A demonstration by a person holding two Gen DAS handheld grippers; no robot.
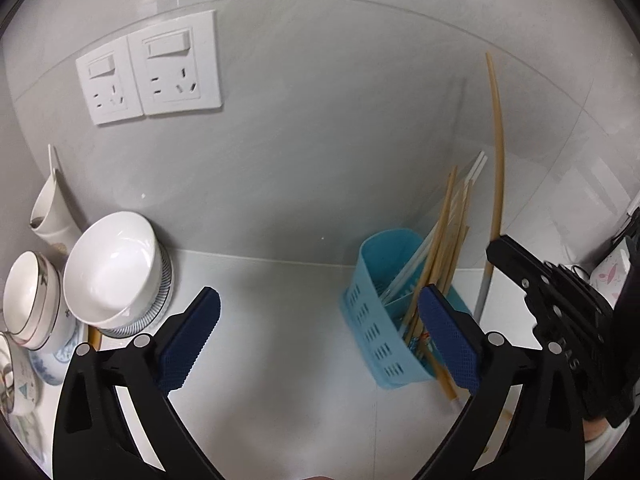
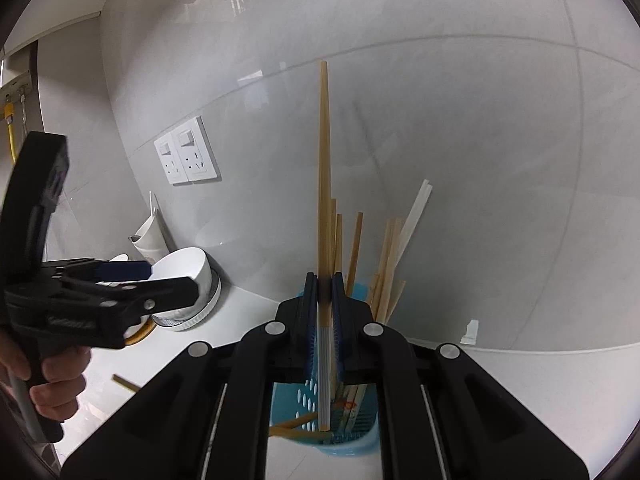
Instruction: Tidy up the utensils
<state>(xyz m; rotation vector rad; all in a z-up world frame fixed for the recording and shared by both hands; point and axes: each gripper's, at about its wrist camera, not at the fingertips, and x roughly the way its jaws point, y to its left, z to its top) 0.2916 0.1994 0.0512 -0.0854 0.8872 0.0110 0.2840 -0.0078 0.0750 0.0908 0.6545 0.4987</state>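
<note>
Right gripper (image 2: 325,312) pinching chopstick (image 2: 323,184) near ribbed end over basket (image 1: 378,320); light, stiff, slippery. Left gripper (image 1: 320,320) wide open, empty.

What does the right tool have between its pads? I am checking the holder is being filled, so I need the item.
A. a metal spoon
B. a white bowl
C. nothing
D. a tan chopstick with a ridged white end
D: the right tool is closed on a tan chopstick with a ridged white end, standing above the blue holder.
</note>
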